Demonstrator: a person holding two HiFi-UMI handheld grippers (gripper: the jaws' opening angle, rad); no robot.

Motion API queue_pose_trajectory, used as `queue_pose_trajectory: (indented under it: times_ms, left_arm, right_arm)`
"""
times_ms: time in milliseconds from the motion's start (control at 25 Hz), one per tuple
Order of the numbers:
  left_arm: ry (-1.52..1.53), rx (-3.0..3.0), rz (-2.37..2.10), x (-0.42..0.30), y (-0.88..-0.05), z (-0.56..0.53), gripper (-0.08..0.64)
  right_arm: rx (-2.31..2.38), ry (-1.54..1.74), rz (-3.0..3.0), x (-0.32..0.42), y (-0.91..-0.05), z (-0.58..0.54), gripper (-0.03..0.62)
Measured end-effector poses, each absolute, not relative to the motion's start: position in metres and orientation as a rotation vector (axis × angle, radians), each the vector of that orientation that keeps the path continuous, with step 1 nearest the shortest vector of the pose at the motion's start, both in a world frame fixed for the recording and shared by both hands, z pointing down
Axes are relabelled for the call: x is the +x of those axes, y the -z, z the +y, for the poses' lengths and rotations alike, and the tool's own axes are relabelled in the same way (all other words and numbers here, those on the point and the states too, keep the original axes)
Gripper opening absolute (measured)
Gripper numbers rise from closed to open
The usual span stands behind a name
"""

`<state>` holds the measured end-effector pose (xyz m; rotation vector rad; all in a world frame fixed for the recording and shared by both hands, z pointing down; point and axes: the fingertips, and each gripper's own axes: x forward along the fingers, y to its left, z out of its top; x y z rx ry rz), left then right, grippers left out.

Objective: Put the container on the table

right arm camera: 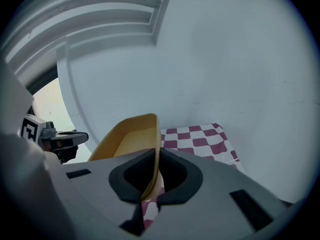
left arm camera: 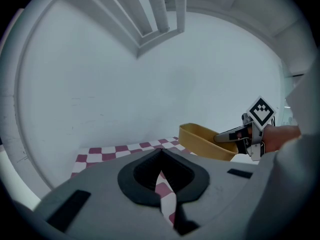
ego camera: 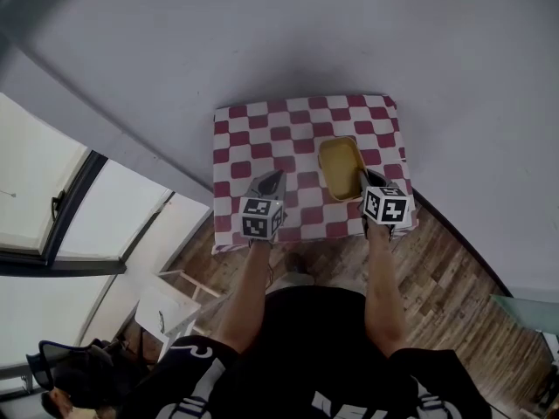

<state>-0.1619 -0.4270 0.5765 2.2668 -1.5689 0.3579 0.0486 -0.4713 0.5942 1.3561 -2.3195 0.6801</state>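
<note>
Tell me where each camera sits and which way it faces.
Head view: on the head, steeply down on table, container, both arms, left gripper, right gripper.
Left gripper view: on the left gripper, along its shut, empty jaws toward the wall; right gripper at right.
Right gripper view: on the right gripper, along jaws shut on the container's rim; left gripper at left.
Shared: both gripper views show container, table, wall.

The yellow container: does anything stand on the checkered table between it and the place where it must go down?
Nothing visible does. The right gripper holds the container over the table, whose checkered cloth shows bare all around it. The left gripper hangs apart, on its left, shut and empty.
</note>
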Motion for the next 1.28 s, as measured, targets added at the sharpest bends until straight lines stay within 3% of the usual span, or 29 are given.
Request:
queue_pose_trajectory:
  times_ms: [1280]
  left_arm:
    - [-0.297, 2.238, -1.562, -0.194, -0.608, -0.44, 0.025]
  right_arm:
    - [1.278, -0.669, -2.31, 0.012, -0.629, -0.508, 0.031]
